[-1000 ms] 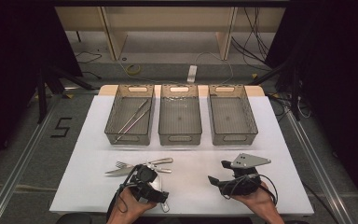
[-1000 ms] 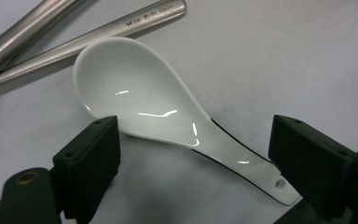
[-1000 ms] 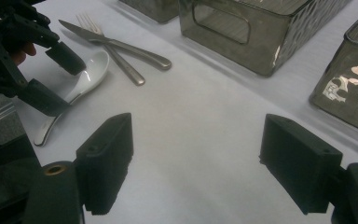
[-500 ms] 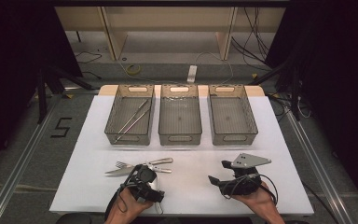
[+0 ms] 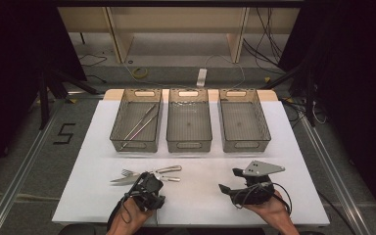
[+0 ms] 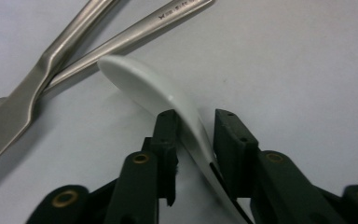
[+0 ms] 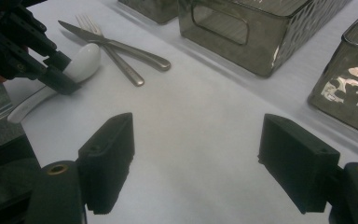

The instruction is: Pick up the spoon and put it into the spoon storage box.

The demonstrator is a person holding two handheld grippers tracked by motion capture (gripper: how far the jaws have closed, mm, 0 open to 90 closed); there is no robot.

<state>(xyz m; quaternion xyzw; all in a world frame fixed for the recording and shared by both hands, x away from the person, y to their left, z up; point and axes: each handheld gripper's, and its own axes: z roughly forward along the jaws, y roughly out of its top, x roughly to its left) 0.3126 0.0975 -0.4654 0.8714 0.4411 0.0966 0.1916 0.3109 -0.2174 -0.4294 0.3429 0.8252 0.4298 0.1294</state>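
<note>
**Left claw closing on the white spoon**

In the left gripper view the left gripper (image 6: pixel 193 140) straddles the white spoon (image 6: pixel 168 100), which runs from the upper left of the frame down between the two black jaws to the bottom centre. The jaws have just been closing with the spoon between them. The left pad sits against the spoon's edge; a narrow gap seems to remain on the right, so the grip does not look complete. The spoon lies flat on the white table cover (image 6: pixel 298 70).

At the upper left of that view, a knife (image 6: pixel 23 105) and a fork (image 6: pixel 140 32) cross just beside the spoon's tip.

In the high view the left gripper (image 5: pixel 149 188) is at lower centre-left and the right gripper (image 5: pixel 247 188) at lower right, jaws wide apart over bare cover and holding nothing.

Three grey bins line the middle of the frame: the left bin (image 5: pixel 120 139) holds long metal utensils, while the middle bin (image 5: pixel 171 142) and right bin (image 5: pixel 225 142) look empty.

The step in hand appears to be the pick-up of the spoon for sorting. The next move calls for finishing the squeeze, then a straight lift clear of the knife and fork.
</note>
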